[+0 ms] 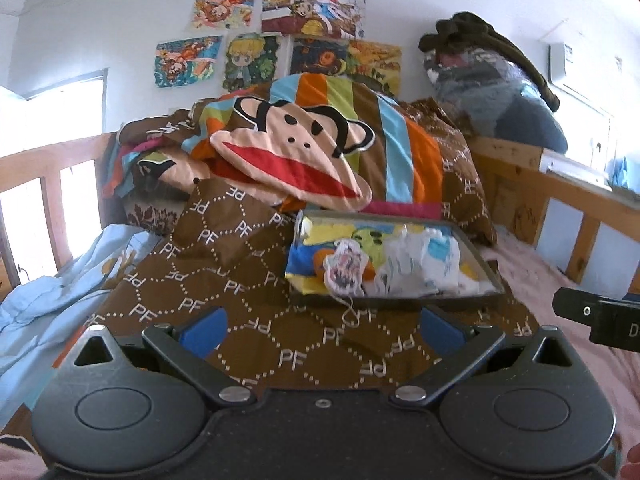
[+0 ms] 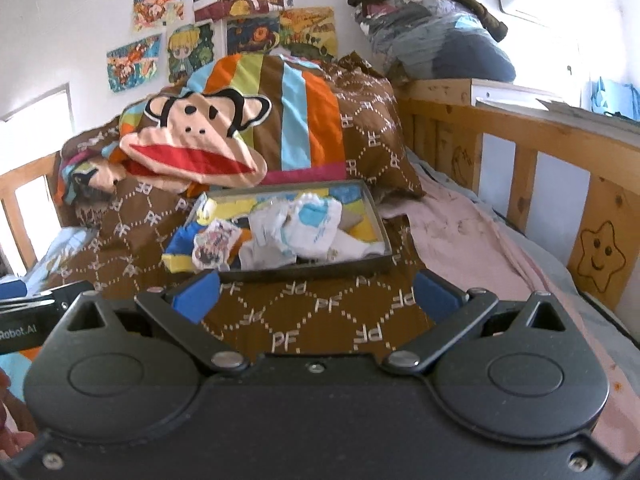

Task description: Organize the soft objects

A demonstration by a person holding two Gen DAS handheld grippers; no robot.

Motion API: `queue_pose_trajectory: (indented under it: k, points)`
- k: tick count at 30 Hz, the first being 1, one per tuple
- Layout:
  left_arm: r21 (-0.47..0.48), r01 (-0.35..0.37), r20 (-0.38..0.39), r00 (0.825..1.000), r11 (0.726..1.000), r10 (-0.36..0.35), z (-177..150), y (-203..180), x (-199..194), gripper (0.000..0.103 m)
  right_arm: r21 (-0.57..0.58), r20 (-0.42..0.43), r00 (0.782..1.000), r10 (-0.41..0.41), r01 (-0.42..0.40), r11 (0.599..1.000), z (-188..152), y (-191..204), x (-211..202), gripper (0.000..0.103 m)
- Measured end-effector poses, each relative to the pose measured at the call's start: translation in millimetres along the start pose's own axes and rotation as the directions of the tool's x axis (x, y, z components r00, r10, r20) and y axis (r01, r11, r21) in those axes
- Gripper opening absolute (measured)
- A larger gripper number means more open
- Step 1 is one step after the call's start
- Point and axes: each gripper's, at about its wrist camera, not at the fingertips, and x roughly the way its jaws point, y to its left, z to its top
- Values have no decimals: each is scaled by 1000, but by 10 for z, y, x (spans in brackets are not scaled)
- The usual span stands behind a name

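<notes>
Soft cloths [image 1: 416,264] fill the tray [image 1: 490,270]; left claw [image 1: 320,330] and right claw [image 2: 316,294] hang released, empty.

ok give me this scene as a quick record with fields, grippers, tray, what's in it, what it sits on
left hand-held gripper: open, empty, short of the tray
right hand-held gripper: open, empty, short of the tray
tray: shallow, grey rim, on brown PF quilt
contents: crumpled white-blue cloth, small printed pouch, yellow-blue fabric
behind tray: monkey-face pillow

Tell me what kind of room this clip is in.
Likely a child's bedroom: a wooden-railed bed covered with a monkey-face quilt, and cartoon pictures stuck on the wall.
</notes>
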Motion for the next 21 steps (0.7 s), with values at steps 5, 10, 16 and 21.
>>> queue_pose_trajectory:
  k: [5,10,16,21]
  points:
    - [16,24,-11,1000,1000,-24,-125,15,-63,102,-17,-18,1000,-1,0,1000,-217,34,-153,103]
    - [5,7,-25,1000,1000,-7,-170,48,-62,102,-15,-11,1000,-7,7,1000,-291,26,-196,103]
    - [0,-12,-31,999,1000,12,-198,67,-63,102,-12,1,1000,-12,12,1000,-376,6,-275,103]
    - [1,-15,-32,999,1000,15,-204,67,-64,102,-14,3,1000,-11,12,1000,-366,-3,-259,103]
